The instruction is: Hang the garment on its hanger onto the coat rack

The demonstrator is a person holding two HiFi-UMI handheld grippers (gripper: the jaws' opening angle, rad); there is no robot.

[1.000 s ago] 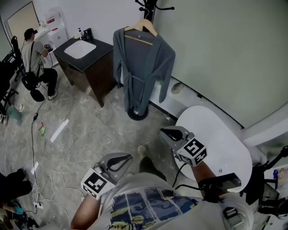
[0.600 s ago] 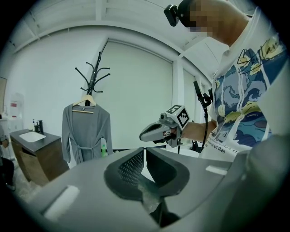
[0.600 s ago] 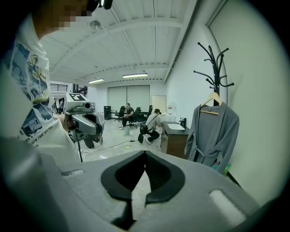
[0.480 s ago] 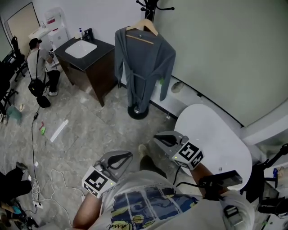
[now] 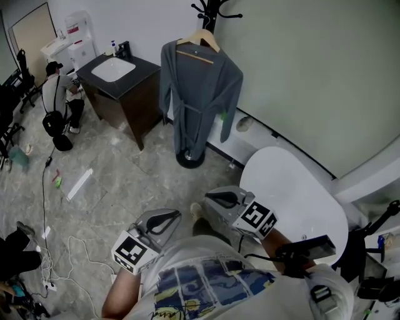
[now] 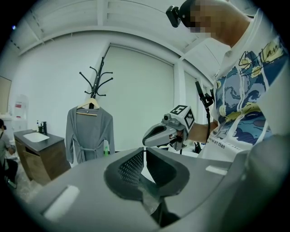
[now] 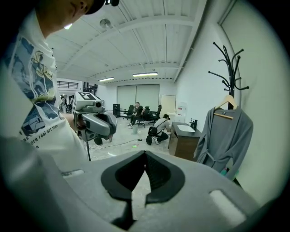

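A grey robe point(image 5: 199, 87) hangs on a wooden hanger point(image 5: 199, 39) from the black coat rack point(image 5: 212, 9) by the wall. It also shows as the robe point(image 6: 88, 133) in the left gripper view and the robe point(image 7: 224, 136) in the right gripper view. Both grippers are held low near the person's body, well away from the rack. My left gripper point(image 5: 164, 220) is shut with nothing in it, its jaws meeting at the left gripper point(image 6: 144, 154). My right gripper point(image 5: 219, 200) is likewise shut and empty, seen at the right gripper point(image 7: 145, 156).
A dark vanity cabinet point(image 5: 119, 78) with a white sink stands left of the rack. A white round table point(image 5: 300, 200) sits at the right beside my right arm. A person point(image 5: 59, 94) crouches at the far left. Cables point(image 5: 56, 250) trail over the floor.
My right gripper has moved left and nearer to the person's body. The left gripper has barely shifted. The person in the background has moved a little.
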